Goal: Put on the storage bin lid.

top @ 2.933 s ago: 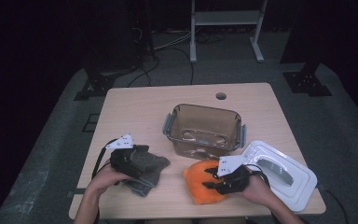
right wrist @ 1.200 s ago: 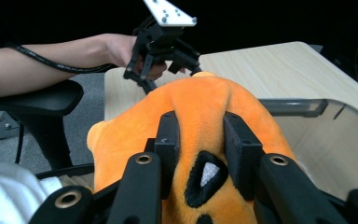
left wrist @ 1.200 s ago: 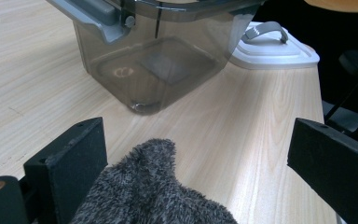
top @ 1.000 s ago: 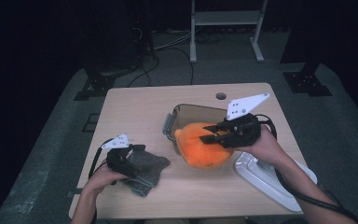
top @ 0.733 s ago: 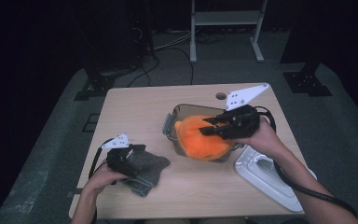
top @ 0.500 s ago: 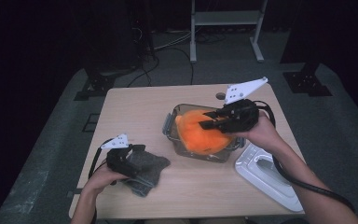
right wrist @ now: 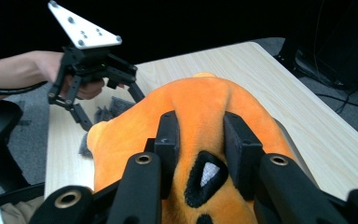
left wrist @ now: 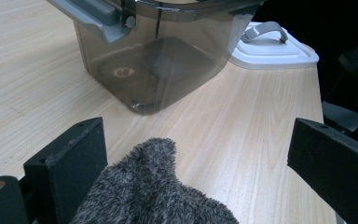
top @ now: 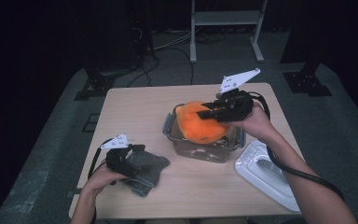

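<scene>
An orange plush toy point(top: 195, 125) sits partly inside the clear smoky tub point(top: 200, 150), bulging above its rim. My right gripper point(top: 205, 111) is over the tub, shut on the top of the plush point(right wrist: 121, 135), with both jaws of the right gripper point(right wrist: 200, 128) pinching a fold of orange fabric. At the table's front left lies a grey fuzzy cloth point(top: 147, 168). My left gripper point(top: 135, 156) rests on it. In the left gripper view the left gripper point(left wrist: 196, 140) stands wide open, the grey cloth point(left wrist: 144, 196) lying between its jaws.
The tub's white lid point(top: 266, 172) with a grey handle lies on the table at the front right, near the edge. In the left gripper view the tub point(left wrist: 154, 51) stands just beyond the cloth, with the lid point(left wrist: 270, 44) behind it. Bare wood lies left of the tub.
My right gripper has carried the orange plush from the table's front up and back, then down into the tub. The left gripper and grey cloth have stayed put.
</scene>
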A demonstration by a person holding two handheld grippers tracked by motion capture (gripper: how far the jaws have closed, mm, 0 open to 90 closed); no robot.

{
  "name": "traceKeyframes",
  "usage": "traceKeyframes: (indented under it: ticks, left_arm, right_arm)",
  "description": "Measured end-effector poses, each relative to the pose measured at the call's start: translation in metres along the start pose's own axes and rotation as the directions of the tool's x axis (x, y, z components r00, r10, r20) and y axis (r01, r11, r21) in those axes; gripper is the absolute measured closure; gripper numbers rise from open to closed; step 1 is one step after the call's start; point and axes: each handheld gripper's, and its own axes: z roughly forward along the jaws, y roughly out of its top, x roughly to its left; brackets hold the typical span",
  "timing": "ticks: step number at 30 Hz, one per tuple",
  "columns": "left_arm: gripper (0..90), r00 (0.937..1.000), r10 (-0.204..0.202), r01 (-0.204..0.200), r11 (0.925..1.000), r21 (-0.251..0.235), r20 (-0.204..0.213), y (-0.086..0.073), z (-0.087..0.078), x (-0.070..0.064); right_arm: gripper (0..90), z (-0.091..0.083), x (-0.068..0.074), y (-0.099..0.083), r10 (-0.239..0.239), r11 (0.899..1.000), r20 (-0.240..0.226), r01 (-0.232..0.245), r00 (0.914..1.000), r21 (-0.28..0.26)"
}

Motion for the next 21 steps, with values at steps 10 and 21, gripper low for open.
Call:
traceKeyframes:
  ticks: [10,21]
  left_arm:
    - [2.6,1.0000,0.006,-0.006,0.9999,0.015,-0.002,0.000,0.003,-0.001]
    - [2.6,0.9999,0.011,-0.011,0.9998,0.014,-0.001,0.000,0.004,-0.001]
  right_arm:
    - [68.7,0.010,-0.013,-0.008,0.027,1.000,0.020,-0.027,0.9994,0.011]
    - [68.7,0.023,-0.024,-0.018,0.052,0.998,0.036,-0.053,0.9980,0.018]
